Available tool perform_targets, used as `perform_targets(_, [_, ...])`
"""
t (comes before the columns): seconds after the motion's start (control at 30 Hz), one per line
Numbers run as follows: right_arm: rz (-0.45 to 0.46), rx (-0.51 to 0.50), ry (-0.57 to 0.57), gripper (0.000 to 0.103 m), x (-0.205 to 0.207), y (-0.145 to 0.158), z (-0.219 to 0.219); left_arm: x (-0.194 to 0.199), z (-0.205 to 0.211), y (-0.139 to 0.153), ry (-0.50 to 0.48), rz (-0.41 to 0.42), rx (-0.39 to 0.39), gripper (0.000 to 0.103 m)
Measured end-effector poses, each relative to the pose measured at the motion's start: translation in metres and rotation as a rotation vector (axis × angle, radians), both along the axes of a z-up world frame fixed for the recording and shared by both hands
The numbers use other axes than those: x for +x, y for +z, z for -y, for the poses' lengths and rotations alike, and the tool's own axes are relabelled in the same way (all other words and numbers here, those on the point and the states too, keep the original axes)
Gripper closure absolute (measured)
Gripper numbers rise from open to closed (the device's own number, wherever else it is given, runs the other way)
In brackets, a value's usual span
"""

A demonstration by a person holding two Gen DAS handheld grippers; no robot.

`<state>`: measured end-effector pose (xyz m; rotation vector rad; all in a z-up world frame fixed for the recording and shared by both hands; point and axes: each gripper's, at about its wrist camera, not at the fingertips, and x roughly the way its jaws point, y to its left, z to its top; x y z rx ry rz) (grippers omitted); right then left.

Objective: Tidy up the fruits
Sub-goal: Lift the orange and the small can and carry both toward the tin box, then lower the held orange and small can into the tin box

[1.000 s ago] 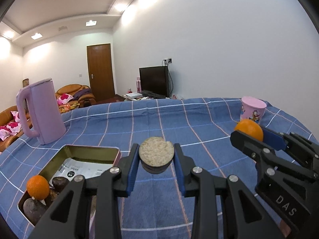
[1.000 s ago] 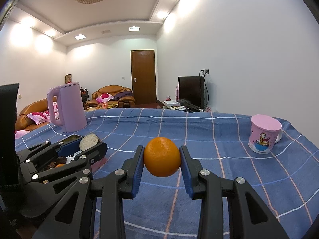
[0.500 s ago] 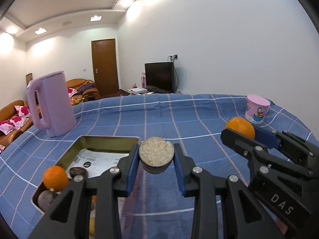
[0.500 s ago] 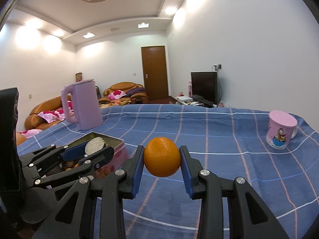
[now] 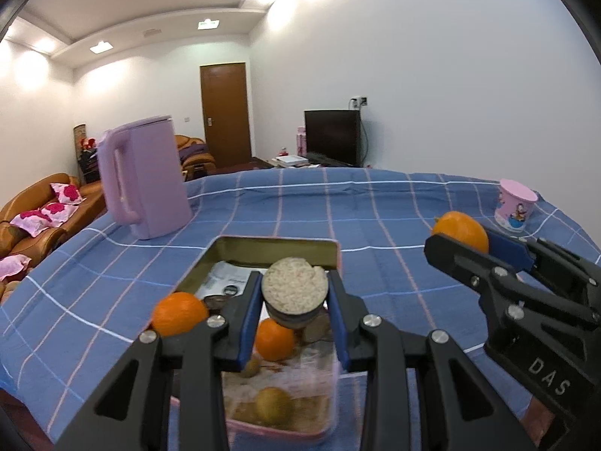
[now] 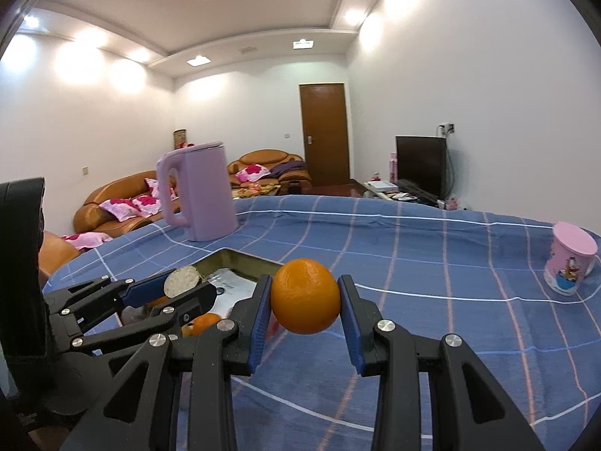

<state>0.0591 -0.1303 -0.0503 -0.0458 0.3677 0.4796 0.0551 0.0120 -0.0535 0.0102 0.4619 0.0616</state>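
The room is lying wide behind the tin – white walls, a brown door (image 6: 325,133), sofas and a dark television (image 5: 332,137). The table under the tin is wearing a blue checked cloth (image 5: 375,218), with a lilac kettle (image 5: 144,180) standing beyond the tin and a pink cup (image 6: 571,263) well apart to its right. The open tin (image 5: 278,242) is already holding oranges and some darker fruits, so the task seems partly done. Two pieces are waiting: the right gripper (image 6: 305,310) is clamping an orange (image 6: 305,295) beside the tin, and the left gripper (image 5: 295,300) is pinching a round pale-topped piece (image 5: 295,287) directly above the tin – neither is released yet.
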Motion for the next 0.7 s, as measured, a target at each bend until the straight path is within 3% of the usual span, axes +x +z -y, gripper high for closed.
perform_targets(0.7, [-0.017,-0.042,0.107,0.066,0.003,-0.008,-0.056,-0.011,-0.045,-0.009,0.087,-0.031,0.004,0.068])
